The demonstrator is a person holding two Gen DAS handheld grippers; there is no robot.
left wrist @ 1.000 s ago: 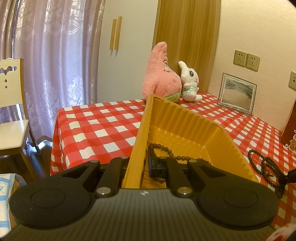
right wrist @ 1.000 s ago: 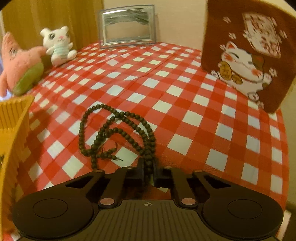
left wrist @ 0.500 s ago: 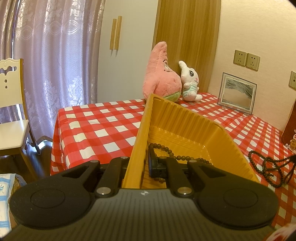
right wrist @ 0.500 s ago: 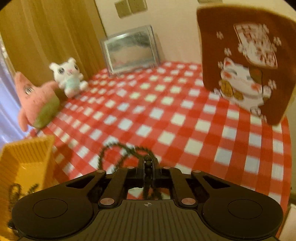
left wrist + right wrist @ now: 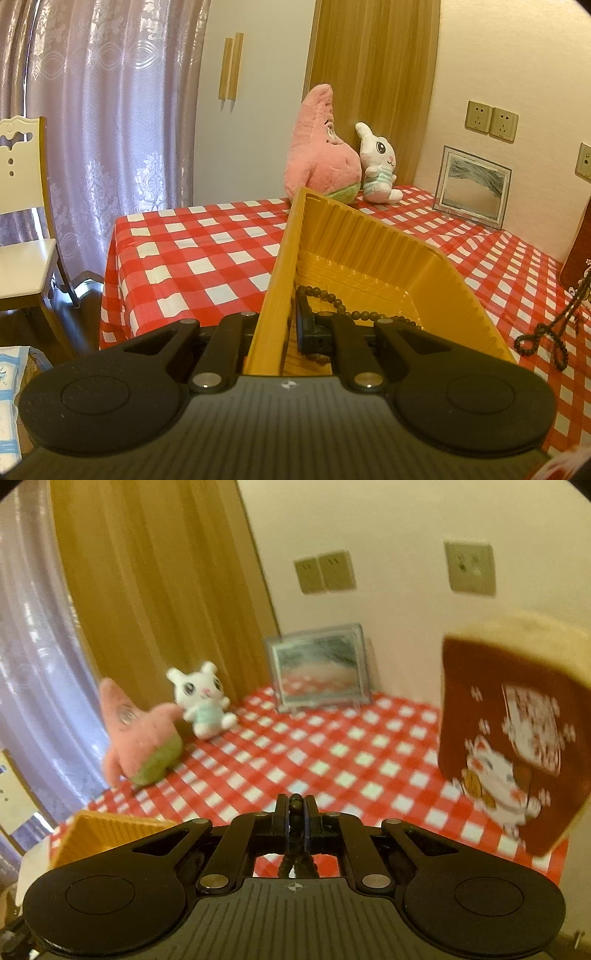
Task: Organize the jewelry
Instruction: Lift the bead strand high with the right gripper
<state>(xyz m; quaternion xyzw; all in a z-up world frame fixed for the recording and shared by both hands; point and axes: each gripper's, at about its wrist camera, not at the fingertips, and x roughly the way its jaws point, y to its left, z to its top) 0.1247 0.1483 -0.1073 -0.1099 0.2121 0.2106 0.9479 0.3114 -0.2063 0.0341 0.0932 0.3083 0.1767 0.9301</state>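
My left gripper (image 5: 275,328) is shut on the near side wall of a yellow ribbed tray (image 5: 373,236) that rests on the checked table. A brown bead string (image 5: 332,299) lies inside the tray. My right gripper (image 5: 295,806) is shut on a dark bead necklace (image 5: 295,805) and holds it above the table; the necklace hangs below the fingers. In the left wrist view the hanging necklace (image 5: 554,328) shows at the right edge, clear of the cloth. A corner of the tray (image 5: 107,830) shows at the lower left of the right wrist view.
A pink star plush (image 5: 325,155) and a white bunny plush (image 5: 376,166) stand at the back of the table. A framed sand picture (image 5: 472,188) leans on the wall. A brown cat-print cushion (image 5: 517,738) stands at the right. A white chair (image 5: 22,229) stands left of the table.
My right gripper has lifted the dark necklace off the tablecloth and tilted up. The left gripper and tray have stayed still.
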